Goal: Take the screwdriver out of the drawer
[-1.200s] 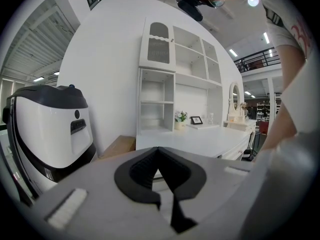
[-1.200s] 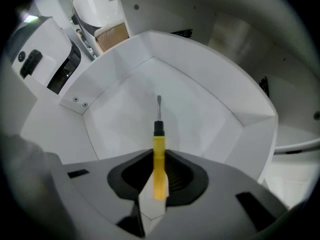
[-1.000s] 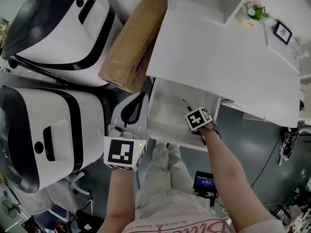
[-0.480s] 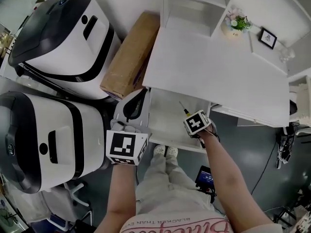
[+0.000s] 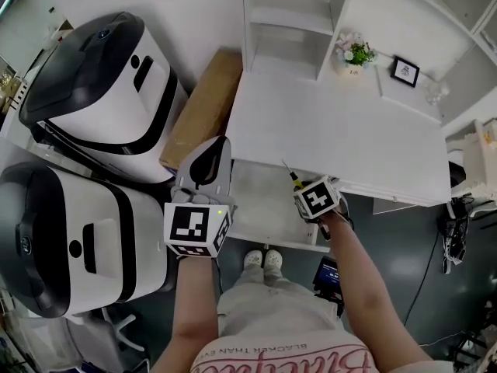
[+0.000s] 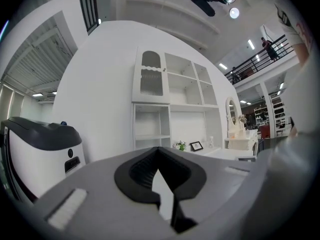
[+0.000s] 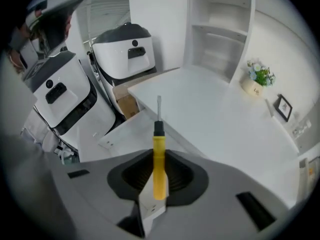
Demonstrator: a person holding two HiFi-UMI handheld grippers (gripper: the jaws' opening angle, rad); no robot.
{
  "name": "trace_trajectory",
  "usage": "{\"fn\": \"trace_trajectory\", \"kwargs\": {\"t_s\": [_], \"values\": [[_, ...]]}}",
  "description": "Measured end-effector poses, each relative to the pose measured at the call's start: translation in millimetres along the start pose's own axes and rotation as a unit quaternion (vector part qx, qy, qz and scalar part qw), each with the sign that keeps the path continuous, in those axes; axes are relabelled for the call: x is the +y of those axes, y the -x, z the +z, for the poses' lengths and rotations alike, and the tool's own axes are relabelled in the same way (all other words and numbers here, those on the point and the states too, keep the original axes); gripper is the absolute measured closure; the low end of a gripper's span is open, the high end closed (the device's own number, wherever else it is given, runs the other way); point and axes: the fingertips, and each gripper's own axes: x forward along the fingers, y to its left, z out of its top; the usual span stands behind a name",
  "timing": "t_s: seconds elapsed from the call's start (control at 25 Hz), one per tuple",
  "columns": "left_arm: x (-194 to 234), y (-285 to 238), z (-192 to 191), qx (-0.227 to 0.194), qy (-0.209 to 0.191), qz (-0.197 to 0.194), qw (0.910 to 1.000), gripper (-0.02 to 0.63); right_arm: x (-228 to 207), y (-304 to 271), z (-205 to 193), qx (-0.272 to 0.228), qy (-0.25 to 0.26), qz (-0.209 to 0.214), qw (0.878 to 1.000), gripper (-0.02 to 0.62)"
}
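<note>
A screwdriver point(image 7: 159, 170) with a yellow handle and a thin metal shaft is clamped in my right gripper point(image 7: 159, 159), which is shut on the handle. In the head view the screwdriver point(image 5: 291, 176) sticks out past the right gripper point(image 5: 300, 185), above the open white drawer point(image 5: 260, 204) and at the front edge of the white desk point(image 5: 342, 130). My left gripper point(image 5: 213, 148) hangs at the drawer's left end. The left gripper point(image 6: 160, 151) points level at the shelves, jaws together with nothing held.
Two big white and black machines point(image 5: 97, 92) point(image 5: 66, 235) stand at the left. A cardboard box point(image 5: 200, 115) leans between them and the desk. A potted plant point(image 5: 354, 53) and a picture frame point(image 5: 404, 71) sit at the desk's back. The person's feet point(image 5: 264, 259) are below the drawer.
Both grippers have risen. The right one has lifted the screwdriver from down in the drawer up to the level of the desk edge.
</note>
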Motion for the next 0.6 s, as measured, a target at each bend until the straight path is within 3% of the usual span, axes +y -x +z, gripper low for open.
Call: {"fn": "trace_trajectory", "kwargs": {"t_s": [0.32, 0.6], "values": [[1.7, 4.5, 36.1, -0.036, -0.018, -0.005, 0.9992, 0.603, -9.8, 74.0, 50.2, -0.097, 0.003, -0.017, 0.995, 0.515], [1.1, 13.4, 60.8, -0.064, -0.029, -0.006, 0.9975, 0.603, -0.9, 151.0, 90.5, -0.195, 0.032, -0.046, 0.979, 0.515]]}}
